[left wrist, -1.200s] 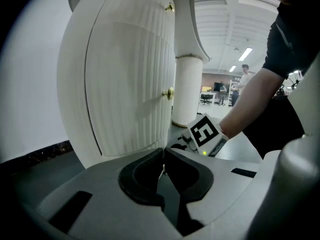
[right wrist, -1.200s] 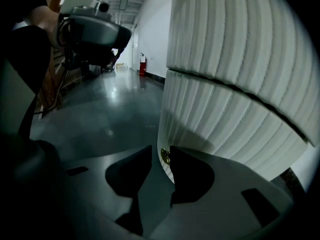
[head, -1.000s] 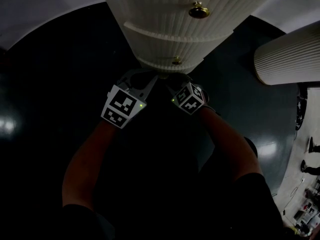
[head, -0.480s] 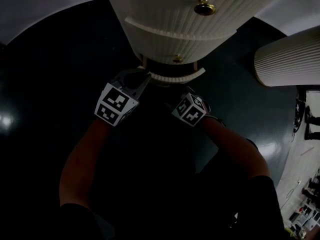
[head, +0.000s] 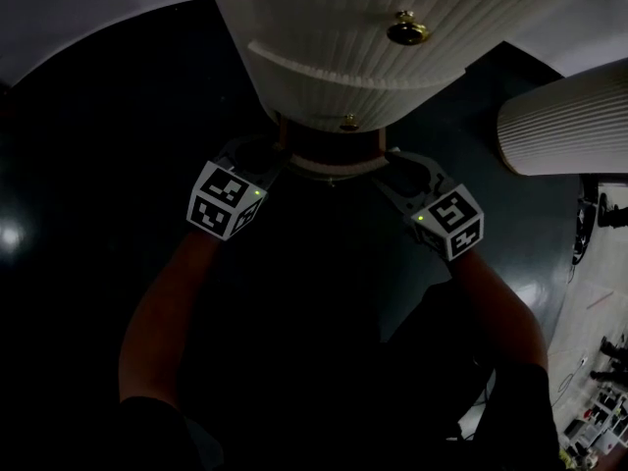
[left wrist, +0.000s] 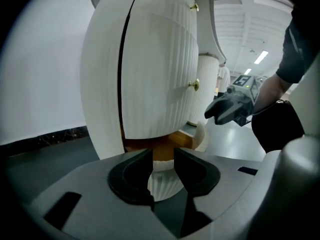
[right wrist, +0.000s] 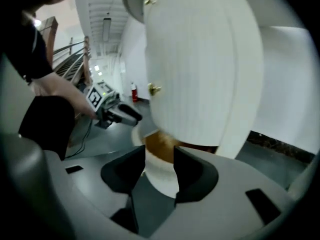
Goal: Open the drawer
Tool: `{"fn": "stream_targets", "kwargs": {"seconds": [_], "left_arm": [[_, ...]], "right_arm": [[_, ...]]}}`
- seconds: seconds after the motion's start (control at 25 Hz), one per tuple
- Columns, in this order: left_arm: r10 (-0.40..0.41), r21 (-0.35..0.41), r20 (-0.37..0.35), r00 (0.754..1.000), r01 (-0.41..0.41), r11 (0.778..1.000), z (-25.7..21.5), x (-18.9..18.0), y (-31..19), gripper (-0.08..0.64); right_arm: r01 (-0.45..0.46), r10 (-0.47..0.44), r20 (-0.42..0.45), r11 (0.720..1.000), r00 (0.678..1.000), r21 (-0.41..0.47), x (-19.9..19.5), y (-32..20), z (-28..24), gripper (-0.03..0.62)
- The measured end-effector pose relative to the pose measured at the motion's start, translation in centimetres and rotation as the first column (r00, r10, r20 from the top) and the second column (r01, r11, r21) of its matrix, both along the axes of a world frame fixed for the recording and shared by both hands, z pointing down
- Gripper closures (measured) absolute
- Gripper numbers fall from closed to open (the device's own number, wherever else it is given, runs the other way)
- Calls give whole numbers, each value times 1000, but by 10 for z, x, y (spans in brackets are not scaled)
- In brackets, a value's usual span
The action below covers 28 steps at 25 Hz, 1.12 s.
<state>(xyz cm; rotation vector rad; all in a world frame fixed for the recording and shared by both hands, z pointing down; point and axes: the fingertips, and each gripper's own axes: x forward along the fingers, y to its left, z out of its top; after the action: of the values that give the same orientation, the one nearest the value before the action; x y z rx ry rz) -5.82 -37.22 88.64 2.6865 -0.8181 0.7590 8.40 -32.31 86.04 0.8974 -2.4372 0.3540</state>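
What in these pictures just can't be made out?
- Drawer inside: in the head view it is too dark and overhung by the cabinet; in both gripper views it is hidden behind its own front.
- Cabinet top: cut off by the head view's upper edge.
- Drawer front: blurred in the right gripper view.
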Motion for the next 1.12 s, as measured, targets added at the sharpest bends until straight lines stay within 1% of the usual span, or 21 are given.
{"fn": "stream_targets", "kwargs": {"seconds": [0.08,0.16,0.24,0.36,0.48,0.64,0.72,0.84,0.92,1.0,1.12], "left_arm": [[-11,-19,-3,1000,11,1000,3,1,-3,420],[-9,-25,-3,1000,9,1000,4,2,-5,420],[-8,-28,-8,1000,8,1000,4,0,-5,419],[-12,-40,-16,1000,11,999,7,-5,-2,420],[12,-50,-5,1000,-12,999,6,-4,2,420],[70,-74,10,997,-69,995,6,0,18,420],[100,-89,16,995,-98,991,10,-3,28,420],[148,-112,34,988,-143,983,12,-4,41,423],[182,-125,48,982,-175,977,10,-3,49,425],[222,-143,54,974,-212,967,10,-2,60,426],[288,-181,58,956,-273,945,12,-2,78,431]], "right_arm": [[-93,92,28,996,995,15,24,-22,-1,442],[-144,143,31,990,989,12,37,-38,5,490],[-164,164,16,986,986,-11,41,-44,18,518],[-164,164,-4,986,986,-28,39,-43,30,525],[-120,120,-16,991,993,-54,38,-39,30,528],[-59,61,12,990,998,-125,39,-23,28,537],[-28,28,-1,990,1000,-136,36,-13,32,538],[42,-48,-37,987,998,-155,30,1,33,538],[95,-105,-41,978,994,-186,28,10,32,538],[138,-147,-25,964,989,-226,27,20,32,541],[185,-191,5,940,982,-286,28,36,35,549]]}}
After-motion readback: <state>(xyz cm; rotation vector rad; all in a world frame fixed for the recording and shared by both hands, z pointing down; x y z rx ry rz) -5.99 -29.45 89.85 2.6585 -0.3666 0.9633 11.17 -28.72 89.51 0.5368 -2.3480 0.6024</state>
